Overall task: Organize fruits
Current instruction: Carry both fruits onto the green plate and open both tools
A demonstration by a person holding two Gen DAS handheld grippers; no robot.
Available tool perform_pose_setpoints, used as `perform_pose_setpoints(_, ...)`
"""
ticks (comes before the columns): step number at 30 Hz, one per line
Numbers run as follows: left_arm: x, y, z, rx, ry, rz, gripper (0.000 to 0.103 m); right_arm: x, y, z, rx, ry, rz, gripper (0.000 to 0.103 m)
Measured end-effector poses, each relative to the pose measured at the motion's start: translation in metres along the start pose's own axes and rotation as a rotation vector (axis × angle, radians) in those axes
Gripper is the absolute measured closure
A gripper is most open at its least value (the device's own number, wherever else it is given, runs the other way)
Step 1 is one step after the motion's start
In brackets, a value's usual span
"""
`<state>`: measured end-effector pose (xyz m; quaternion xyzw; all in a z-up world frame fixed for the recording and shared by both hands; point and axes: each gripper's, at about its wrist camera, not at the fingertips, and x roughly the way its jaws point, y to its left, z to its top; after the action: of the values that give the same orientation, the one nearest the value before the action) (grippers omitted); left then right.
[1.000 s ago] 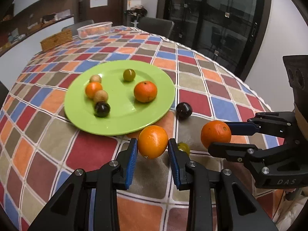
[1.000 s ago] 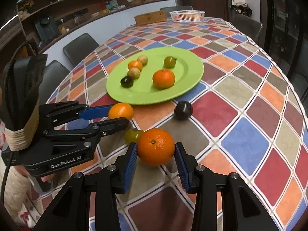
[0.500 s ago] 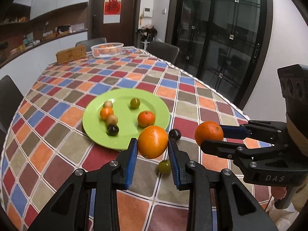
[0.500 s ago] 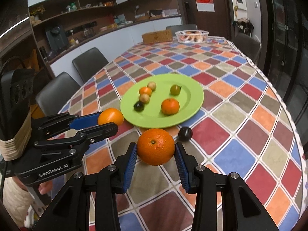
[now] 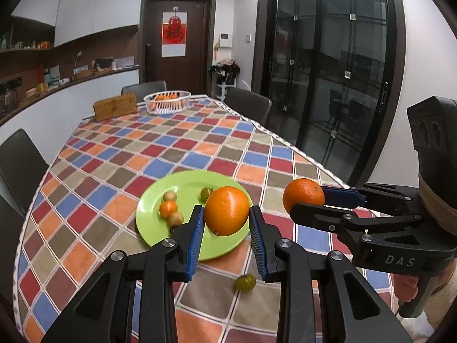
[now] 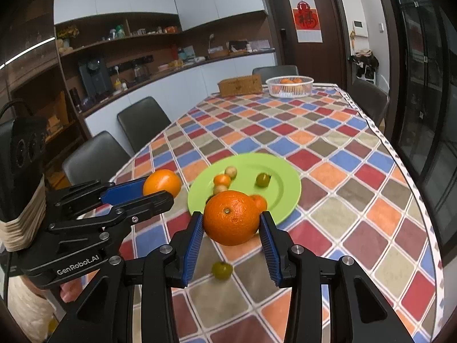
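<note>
My left gripper is shut on a smooth orange, held well above the table. My right gripper is shut on a dimpled orange at about the same height. Each gripper shows in the other's view: the right one with its orange, the left one with its orange. Below lies a green plate with several small fruits. A small green fruit sits on the cloth near the plate.
A checkered cloth covers the long table. At its far end stand a white basket of oranges and a wicker box. Dark chairs line the sides. Glass doors are on the right.
Both grippers have risen with their oranges, and the views have tilted up. The plate and table now look smaller and lower. The dark fruit by the plate is hidden now.
</note>
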<state>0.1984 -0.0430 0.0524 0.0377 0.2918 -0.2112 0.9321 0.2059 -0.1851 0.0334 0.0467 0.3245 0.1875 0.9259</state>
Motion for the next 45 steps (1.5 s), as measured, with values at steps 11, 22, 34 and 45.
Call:
perform_pose_setpoints(11, 0.012, 0.006, 0.031, -0.043, -0.022, 0.004, 0.072, 0.004, -0.010, 0.038, -0.024, -0.040, 0.015, 0.062)
perform_pose_setpoints(22, 0.043, 0.022, 0.043, -0.070, 0.004, 0.025, 0.072, 0.029, -0.022, 0.062, -0.037, -0.023, 0.011, 0.062)
perform_pose_setpoints(34, 0.103, 0.050, 0.033, -0.107, 0.094, 0.023, 0.072, 0.093, -0.042, 0.063, -0.037, 0.074, -0.005, 0.062)
perform_pose_setpoints(45, 0.152, 0.072, 0.015, -0.139, 0.195, 0.024, 0.071, 0.149, -0.060, 0.049, -0.011, 0.184, -0.014, 0.062)
